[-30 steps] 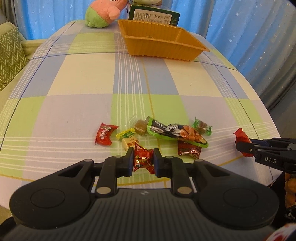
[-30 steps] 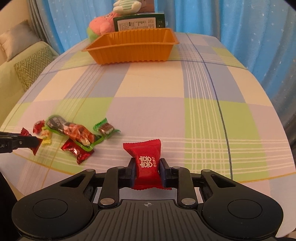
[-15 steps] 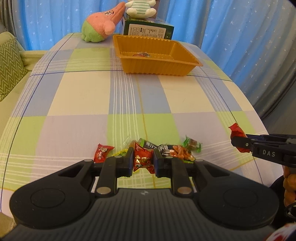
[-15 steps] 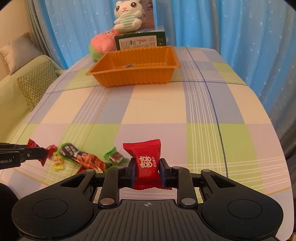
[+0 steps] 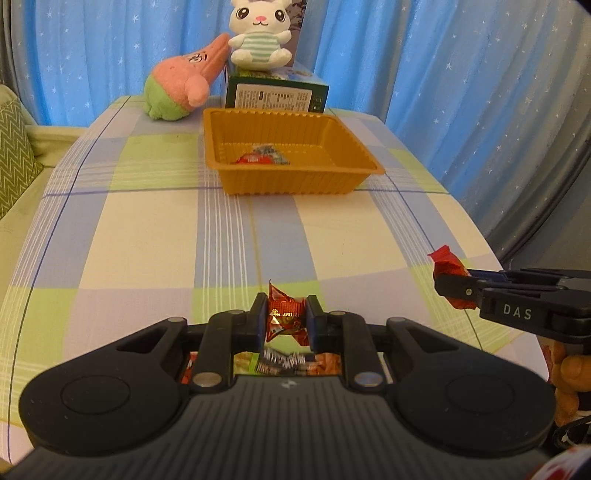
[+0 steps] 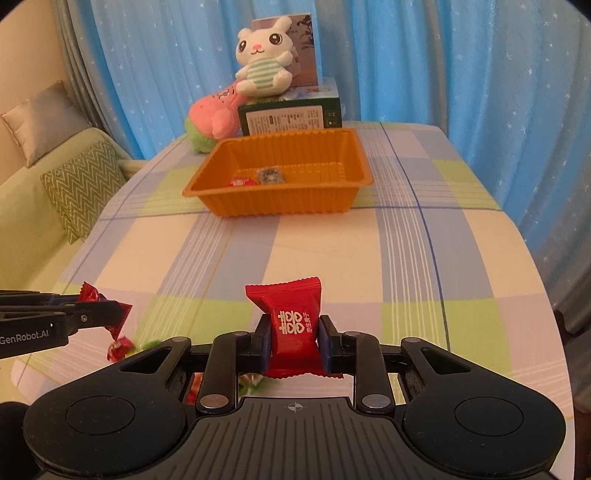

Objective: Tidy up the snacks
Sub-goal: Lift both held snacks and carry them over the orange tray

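My left gripper (image 5: 286, 314) is shut on a shiny red foil candy (image 5: 284, 315), held above the checked tablecloth. My right gripper (image 6: 294, 330) is shut on a red pillow-pack candy (image 6: 291, 317) with white characters. Each gripper shows in the other's view: the right one (image 5: 456, 284) at the right edge, the left one (image 6: 110, 314) at the left edge. The orange tray (image 5: 291, 184) (image 6: 280, 206) stands at the far end with two wrapped snacks inside (image 5: 262, 158). Several loose snacks (image 5: 291, 363) lie under my left gripper, mostly hidden.
Behind the tray stand a green box (image 5: 275, 94), a white rabbit plush (image 5: 260, 33) on top of it and a pink plush (image 5: 181, 90). Blue curtains hang behind. A sofa with a zigzag cushion (image 6: 85, 184) is on the left. The table edge curves down on the right.
Both grippers have risen with their candies and tipped up; the tray's inside and the plush toys have come into view. The loose snacks have slid under the gripper bodies.
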`<state>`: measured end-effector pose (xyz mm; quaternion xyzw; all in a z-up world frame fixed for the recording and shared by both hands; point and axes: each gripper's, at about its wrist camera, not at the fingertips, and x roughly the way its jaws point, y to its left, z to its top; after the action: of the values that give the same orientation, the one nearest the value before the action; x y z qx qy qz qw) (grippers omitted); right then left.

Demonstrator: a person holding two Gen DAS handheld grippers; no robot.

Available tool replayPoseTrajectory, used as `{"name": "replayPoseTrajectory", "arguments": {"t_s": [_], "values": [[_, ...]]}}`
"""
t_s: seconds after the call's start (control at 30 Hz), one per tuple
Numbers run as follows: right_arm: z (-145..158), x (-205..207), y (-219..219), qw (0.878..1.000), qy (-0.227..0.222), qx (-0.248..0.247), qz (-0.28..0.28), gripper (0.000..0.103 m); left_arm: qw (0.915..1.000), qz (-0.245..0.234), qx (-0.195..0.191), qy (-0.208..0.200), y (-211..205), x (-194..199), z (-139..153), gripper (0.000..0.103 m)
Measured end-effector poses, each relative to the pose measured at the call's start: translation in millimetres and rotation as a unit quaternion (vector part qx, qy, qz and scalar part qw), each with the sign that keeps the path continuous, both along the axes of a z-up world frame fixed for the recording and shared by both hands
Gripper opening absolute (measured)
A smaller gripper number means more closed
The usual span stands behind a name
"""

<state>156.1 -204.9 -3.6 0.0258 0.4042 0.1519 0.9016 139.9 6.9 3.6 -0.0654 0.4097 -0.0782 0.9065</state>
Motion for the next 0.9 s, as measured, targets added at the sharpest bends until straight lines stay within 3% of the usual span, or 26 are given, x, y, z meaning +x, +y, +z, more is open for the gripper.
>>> {"name": "replayPoseTrajectory", "arguments": {"t_s": [0.9], "values": [[45, 109, 15, 1.000, -0.023, 0.018, 0.012, 0.026, 0.9990, -0.009, 0.008, -0.043, -6, 111, 55, 0.019]]}}
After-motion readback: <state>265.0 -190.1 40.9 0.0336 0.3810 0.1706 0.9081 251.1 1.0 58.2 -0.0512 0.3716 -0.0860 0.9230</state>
